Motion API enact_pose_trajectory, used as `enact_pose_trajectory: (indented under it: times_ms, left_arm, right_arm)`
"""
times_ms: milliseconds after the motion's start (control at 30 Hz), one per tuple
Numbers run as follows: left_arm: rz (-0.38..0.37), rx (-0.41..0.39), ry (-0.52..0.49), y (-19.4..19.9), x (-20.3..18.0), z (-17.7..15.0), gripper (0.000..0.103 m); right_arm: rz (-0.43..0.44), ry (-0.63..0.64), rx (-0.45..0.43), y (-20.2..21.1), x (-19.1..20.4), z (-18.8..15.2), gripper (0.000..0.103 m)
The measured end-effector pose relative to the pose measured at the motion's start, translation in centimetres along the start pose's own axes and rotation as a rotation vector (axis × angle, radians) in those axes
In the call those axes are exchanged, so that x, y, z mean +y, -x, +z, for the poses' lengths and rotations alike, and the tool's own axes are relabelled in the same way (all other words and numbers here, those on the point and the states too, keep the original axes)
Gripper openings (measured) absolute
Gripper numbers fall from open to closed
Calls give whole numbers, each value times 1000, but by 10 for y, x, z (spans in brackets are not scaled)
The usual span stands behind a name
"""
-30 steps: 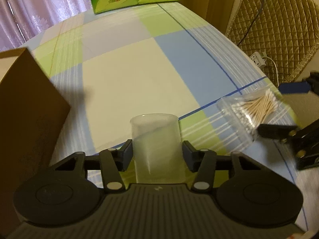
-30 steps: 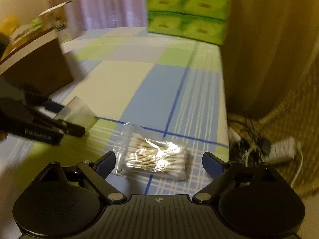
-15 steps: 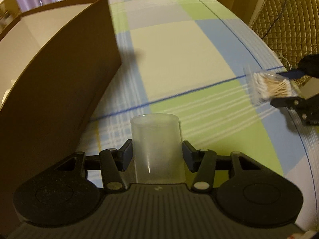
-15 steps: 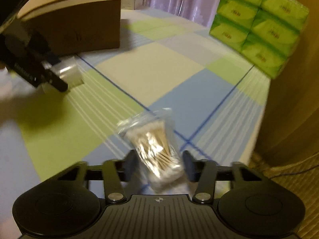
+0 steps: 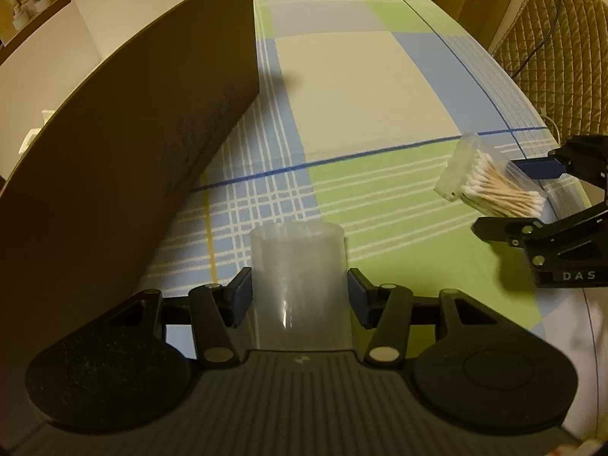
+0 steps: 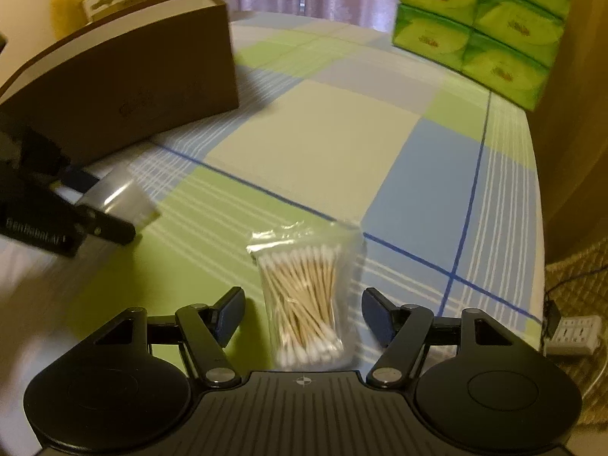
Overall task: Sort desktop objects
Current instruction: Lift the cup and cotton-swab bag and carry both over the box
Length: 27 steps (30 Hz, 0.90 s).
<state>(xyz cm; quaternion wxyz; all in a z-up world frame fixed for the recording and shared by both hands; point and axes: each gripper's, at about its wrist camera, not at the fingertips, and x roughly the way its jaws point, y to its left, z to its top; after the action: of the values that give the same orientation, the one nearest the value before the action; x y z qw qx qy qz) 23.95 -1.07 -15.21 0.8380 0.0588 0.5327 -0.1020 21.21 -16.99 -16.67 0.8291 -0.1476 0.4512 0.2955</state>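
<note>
A translucent plastic cup (image 5: 298, 262) stands upright between the fingers of my left gripper (image 5: 299, 290), which is shut on it just above the checked tablecloth. In the right wrist view the same cup (image 6: 121, 197) shows at the left, in that gripper (image 6: 95, 205). A clear bag of cotton swabs (image 6: 300, 292) runs lengthwise between the fingers of my right gripper (image 6: 304, 313), which is shut on the bag's plastic edges. From the left wrist view, the bag (image 5: 490, 186) hangs tilted above the table in the right gripper (image 5: 515, 197).
A tall brown box (image 5: 133, 133) with a white inside stands at the left, close to the cup; it also shows in the right wrist view (image 6: 133, 76). Green tissue packs (image 6: 482, 19) are stacked at the table's far end. A power strip (image 6: 573, 334) lies beyond the right table edge.
My right gripper closed on the swab bag and lifted it off the table. My left gripper carried the cup leftward, alongside the brown box.
</note>
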Motion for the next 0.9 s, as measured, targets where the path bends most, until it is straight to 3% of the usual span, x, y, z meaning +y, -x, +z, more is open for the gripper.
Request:
enact_pose_trajectory:
  times_ms: [33,167,233,667,900]
  left_arm:
    - [-3,-3,2,-1,0,1,48]
    - [-3,-12,-13,-3,-4,2,47]
    - [-7,-11,-19,-2,-6,0,47]
    - [-49,2,-1,22,-4,-34,47]
    - [-67,-36,12,50,5,-46,47]
  right_arm:
    - [-2,-15,-4,0,0,1,63]
    - [-15,-21,-15,4,4,2,34]
    - [-21,-32,-8,6,8,0,29]
    - [46,-125,93,27,46,-13,24]
    - [84,-128,81,46,68,-11,23]
